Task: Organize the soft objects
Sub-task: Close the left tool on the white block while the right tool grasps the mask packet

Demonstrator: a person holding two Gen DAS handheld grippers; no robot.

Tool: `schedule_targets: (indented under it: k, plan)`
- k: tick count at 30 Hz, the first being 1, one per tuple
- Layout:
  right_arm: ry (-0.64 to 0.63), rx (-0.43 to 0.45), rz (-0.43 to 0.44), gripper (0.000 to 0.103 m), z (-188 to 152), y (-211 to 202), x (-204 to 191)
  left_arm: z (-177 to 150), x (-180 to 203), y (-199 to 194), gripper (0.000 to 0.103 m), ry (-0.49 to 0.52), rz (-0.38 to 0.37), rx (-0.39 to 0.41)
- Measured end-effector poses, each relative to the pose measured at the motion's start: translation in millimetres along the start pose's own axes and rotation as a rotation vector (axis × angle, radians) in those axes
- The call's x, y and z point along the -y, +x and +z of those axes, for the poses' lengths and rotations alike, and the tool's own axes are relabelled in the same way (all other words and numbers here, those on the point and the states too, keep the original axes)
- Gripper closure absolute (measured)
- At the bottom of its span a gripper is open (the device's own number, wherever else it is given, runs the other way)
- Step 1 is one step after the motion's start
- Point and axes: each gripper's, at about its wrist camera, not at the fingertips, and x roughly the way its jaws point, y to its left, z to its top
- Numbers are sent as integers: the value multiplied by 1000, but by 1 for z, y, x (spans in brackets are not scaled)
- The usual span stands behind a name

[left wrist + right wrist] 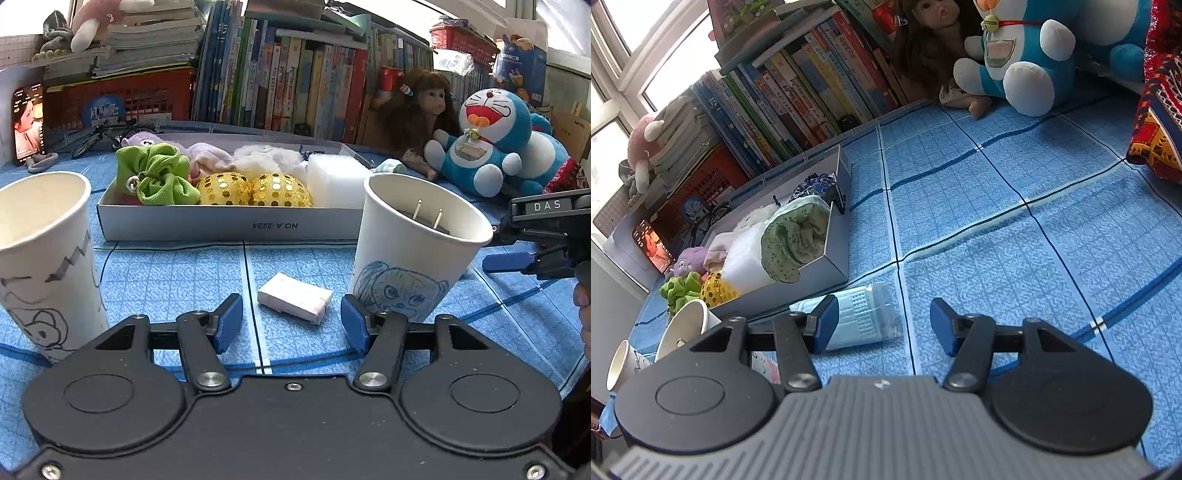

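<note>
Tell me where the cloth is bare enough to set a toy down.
Widest bare patch: the blue cloth between the grey box and the red blanket, short of the Doraemon plush. A narrower strip lies between the two cups, broken only by the small white packet. The box itself is crammed.

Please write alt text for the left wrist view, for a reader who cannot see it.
The open left gripper points at a small white tissue pack lying on a blue checked cloth, between two white paper cups with drawings. Behind stands a grey tray filled with soft items.
</note>
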Motion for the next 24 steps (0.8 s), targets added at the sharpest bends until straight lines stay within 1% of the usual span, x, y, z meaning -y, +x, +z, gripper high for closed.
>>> schedule_targets:
  k: [5,7,8,9,10,11,15,17,18,21,24]
  plan:
    - [-19,2,7,43,0,4,-2,2,-5,5,43,-43,-9,8]
    - [-36,2,1,43,-1,7,-6,3,-5,6,44,-38,-9,9]
    - [-43,3,-1,43,-1,7,-7,2,-5,6,48,-38,-13,13]
    - [-50,7,-3,43,-2,8,-9,2,-6,6,56,-44,-17,17]
    - [-55,14,-10,43,-3,9,-11,1,-6,5,60,-50,-23,18]
    - [-59,20,-17,43,-4,10,-11,0,-7,5,61,-55,-28,17]
    - [-110,44,-52,47,-11,12,-20,-2,-7,-1,62,-49,-30,24]
    - [-131,54,-65,52,-14,11,-23,-3,-8,-4,62,-44,-31,24]
    - [-134,57,-74,56,-15,10,-25,-4,-8,-6,62,-42,-32,23]
    - [-121,54,-80,73,-17,7,-24,-6,-9,-12,62,-41,-33,26]
    - [-106,54,-80,78,-19,5,-22,-8,-10,-18,62,-38,-34,30]
